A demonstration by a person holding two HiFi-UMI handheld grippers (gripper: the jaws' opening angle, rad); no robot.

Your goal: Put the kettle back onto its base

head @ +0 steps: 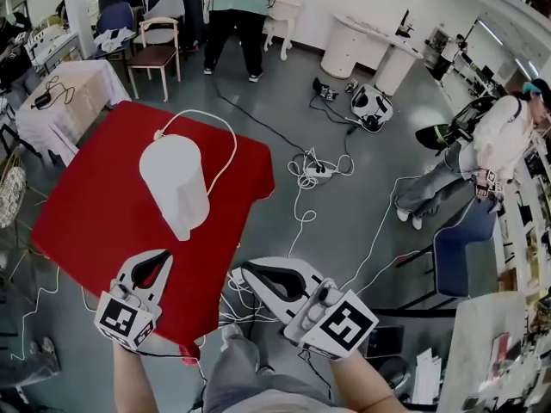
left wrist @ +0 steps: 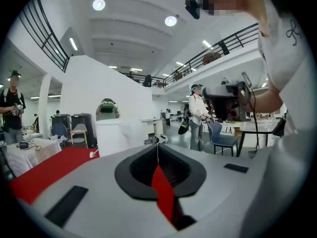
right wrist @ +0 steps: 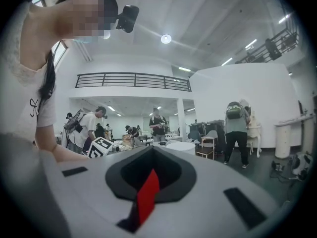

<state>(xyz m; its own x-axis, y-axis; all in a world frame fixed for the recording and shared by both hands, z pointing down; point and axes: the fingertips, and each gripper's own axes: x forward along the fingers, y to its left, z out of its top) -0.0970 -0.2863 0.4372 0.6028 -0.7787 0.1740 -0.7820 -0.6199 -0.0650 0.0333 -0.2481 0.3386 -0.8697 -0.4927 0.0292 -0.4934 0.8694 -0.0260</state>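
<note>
A white kettle stands upright in the middle of the red table, with a white cord looping round behind it. No base shows apart from the kettle. My left gripper hovers over the table's near edge, short of the kettle, jaws shut and empty. In the left gripper view the kettle stands ahead beyond the closed jaw tips of the left gripper. To the right of the table's near corner, my right gripper is also shut and empty. In the right gripper view the right gripper shows its jaws meeting.
White cables and a power strip lie on the grey floor right of the table. A wooden chair and a cloth-covered table stand behind it. A person stands at the back, and another sits at the right beside a blue chair.
</note>
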